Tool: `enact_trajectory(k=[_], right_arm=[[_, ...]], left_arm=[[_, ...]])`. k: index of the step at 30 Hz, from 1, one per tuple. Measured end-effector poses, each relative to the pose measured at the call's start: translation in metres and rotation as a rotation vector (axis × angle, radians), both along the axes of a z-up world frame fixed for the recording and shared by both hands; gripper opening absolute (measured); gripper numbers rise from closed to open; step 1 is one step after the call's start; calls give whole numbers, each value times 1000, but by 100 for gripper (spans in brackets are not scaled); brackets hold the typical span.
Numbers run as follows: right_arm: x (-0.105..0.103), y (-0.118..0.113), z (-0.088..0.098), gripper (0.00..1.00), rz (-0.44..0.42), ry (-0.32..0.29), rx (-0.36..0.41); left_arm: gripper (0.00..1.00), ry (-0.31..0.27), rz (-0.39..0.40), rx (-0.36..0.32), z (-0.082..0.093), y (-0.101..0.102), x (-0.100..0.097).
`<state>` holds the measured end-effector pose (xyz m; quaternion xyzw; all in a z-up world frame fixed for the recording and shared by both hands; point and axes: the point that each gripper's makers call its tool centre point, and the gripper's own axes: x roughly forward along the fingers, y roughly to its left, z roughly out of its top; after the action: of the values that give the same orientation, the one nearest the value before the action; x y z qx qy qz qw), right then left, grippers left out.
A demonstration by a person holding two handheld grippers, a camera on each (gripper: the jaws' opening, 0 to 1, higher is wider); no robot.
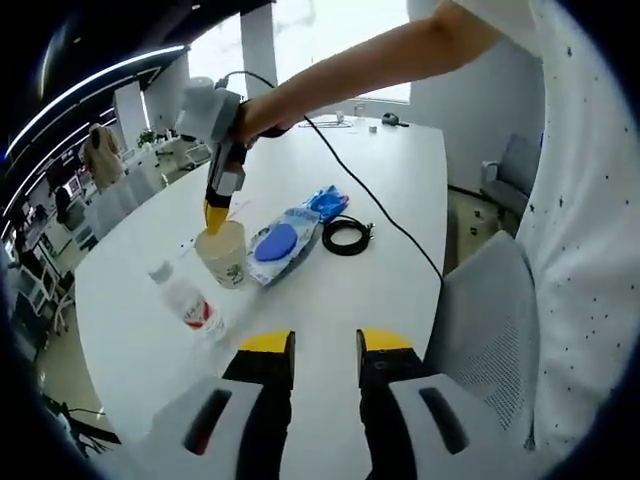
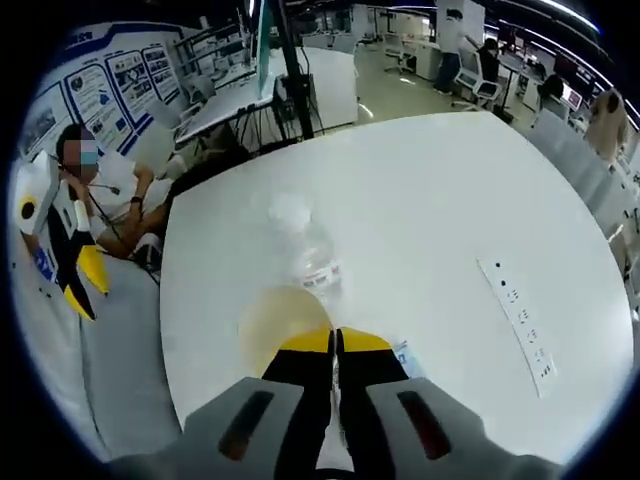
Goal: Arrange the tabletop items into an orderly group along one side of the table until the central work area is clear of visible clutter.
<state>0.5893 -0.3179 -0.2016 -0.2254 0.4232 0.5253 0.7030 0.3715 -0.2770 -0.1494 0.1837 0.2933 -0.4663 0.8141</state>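
In the left gripper view, the left gripper (image 1: 327, 345) hung over the near edge of the white table (image 1: 390, 170) with its yellow-tipped jaws apart and nothing between them. Farther off, the right gripper (image 1: 214, 214), held by a person's bare arm (image 1: 380, 55), came down on the rim of a paper cup (image 1: 224, 255). A clear plastic bottle (image 1: 188, 300) with a red label lay on its side just left of and nearer than the cup. To the right of the cup sat a blue packet (image 1: 287, 240), and beyond that a coiled black cable (image 1: 347, 235). A grey chair (image 1: 480, 310) stood at the table's right edge.

In the right gripper view, the right gripper (image 2: 335, 342) had its jaws pinched together on the cup's (image 2: 280, 325) rim, with the bottle (image 2: 305, 250) just beyond it. A long white strip (image 2: 520, 320) lay on the table to the right. The left gripper (image 2: 80, 280) showed at the far left.
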Motion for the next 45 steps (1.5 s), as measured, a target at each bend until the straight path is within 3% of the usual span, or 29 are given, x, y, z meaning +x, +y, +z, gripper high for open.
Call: enact_trajectory(k=[11,25,33,36,45], right_arm=[[14,8,-43,0,-2,70,-38],[17,8,-65,0,13,97,-60],[14,12,-67,0,17,101,-32],[15,11,-68,12,14,86,-41],[13,10,-58,17,20,58,-21]], left_arm=[[22,39,26,-3,-19,7,7],[21,53,24,-20,-25,2,12],[21,54,19,-26,-27,1,10],[21,52,22,-31,-26,1,10],[21,49,24,-30,-24,1,8]])
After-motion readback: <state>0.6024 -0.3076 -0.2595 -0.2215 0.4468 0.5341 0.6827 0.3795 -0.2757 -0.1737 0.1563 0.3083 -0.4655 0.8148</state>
